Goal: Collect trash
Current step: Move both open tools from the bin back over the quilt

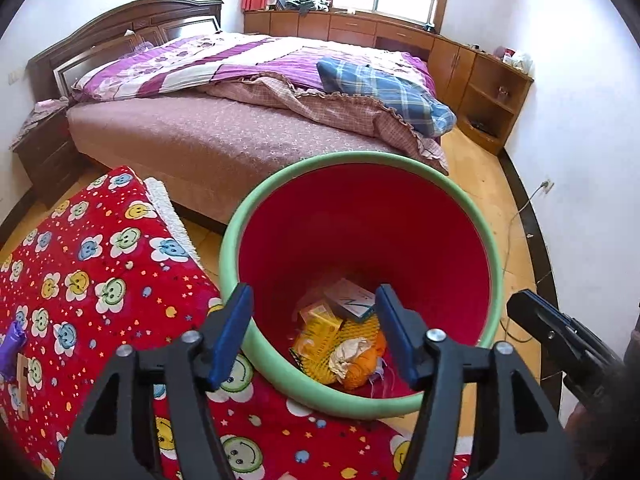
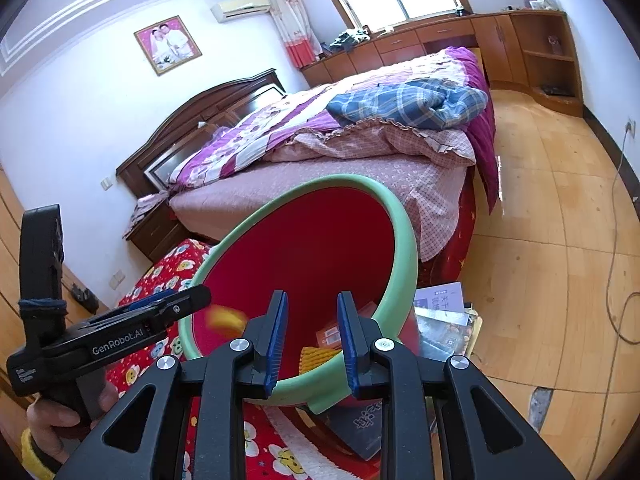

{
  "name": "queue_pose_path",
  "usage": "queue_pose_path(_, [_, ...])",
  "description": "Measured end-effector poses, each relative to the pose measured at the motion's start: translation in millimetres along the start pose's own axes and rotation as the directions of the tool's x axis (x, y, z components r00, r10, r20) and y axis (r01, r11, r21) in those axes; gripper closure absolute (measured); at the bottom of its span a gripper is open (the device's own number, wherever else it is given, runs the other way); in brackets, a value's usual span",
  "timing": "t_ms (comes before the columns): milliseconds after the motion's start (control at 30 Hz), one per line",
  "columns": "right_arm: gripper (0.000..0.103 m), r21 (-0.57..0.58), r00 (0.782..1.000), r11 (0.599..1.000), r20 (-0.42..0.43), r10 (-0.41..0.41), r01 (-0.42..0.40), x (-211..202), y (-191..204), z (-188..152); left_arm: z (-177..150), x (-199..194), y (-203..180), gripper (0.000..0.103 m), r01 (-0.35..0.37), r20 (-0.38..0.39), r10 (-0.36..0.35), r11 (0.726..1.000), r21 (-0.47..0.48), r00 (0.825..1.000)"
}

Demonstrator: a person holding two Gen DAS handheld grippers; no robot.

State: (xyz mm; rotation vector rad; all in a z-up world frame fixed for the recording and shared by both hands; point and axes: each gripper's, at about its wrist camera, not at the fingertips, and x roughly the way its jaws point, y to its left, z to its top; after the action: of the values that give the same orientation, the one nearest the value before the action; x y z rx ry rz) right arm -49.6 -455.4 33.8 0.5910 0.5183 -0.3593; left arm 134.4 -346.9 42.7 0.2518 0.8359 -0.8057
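Note:
A red bin with a green rim (image 1: 472,216) (image 2: 404,232) stands tilted toward me. Inside lie a yellow net (image 1: 320,340), crumpled paper (image 1: 352,352) and a small white box (image 1: 352,300). My left gripper (image 1: 314,296) is open over the bin's near rim with nothing between its pads; the right wrist view shows it (image 2: 196,296) from the side. Just beyond its tips a blurred yellow thing (image 2: 226,316) is in the air inside the bin's mouth. My right gripper (image 2: 312,300) (image 1: 520,304) is at the bin's right side. Its pads stand narrowly apart and press on nothing.
A red smiley-print blanket (image 1: 100,272) lies left of the bin, with a purple wrapper (image 1: 12,344) and a wooden piece (image 1: 24,384) on it. Books (image 2: 444,320) lie under and beside the bin. The bed (image 1: 200,140) is behind. A cable (image 2: 616,280) runs across the wooden floor.

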Motion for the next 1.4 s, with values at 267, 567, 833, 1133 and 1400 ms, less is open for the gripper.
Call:
queue_pose_path(267, [0.074, -0.011, 1.0, 1.0, -0.014, -0.011, 0.011, 3, 3, 0, -2, -8, 6, 0.039, 0.007, 0.009, -0.007, 1.0, -0.013, 1.0])
queue_pose_path(567, [0.058, -0.051, 0.999, 0.998, -0.019, -0.038, 0.037, 1, 17, -3, -7, -26, 19, 0.039, 0.001, 0.023, 0.0, 0.999, -0.038, 1.0])
queue_pose_path(833, [0.048, -0.097, 0.997, 0.993, -0.036, -0.073, 0.07, 2, 33, -6, -16, -44, 46, 0.039, -0.053, 0.036, 0.056, 0.995, -0.079, 0.998])
queue_pose_path(1133, [0.042, -0.147, 0.998, 0.989, -0.06, -0.022, 0.013, 8, 64, -10, -28, -69, 92, 0.039, -0.148, 0.047, 0.155, 0.981, -0.126, 0.987])
queue_pose_path(1400, [0.04, -0.181, 0.994, 0.983, -0.106, 0.016, -0.035, 24, 92, -13, -39, -88, 155, 0.039, -0.276, 0.033, 0.285, 0.946, -0.173, 0.958])
